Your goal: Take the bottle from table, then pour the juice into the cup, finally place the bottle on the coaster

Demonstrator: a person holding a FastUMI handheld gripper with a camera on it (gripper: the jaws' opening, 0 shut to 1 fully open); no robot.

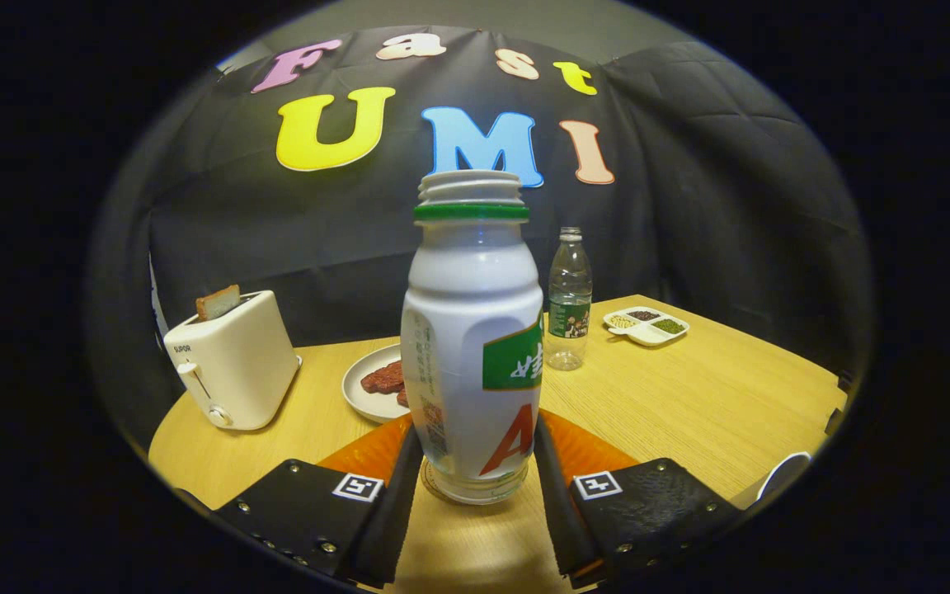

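Tool (475,487): both fingers clamped on the white bottle's lower sides.
Bottle (472,346): upright between the fingers, uncapped, green neck ring, base at the wooden surface (689,404).
Beyond, left: toaster (232,363) holding bread; plate (372,384) behind the bottle.
Beyond, right: clear water bottle (569,297); divided dish (646,324).
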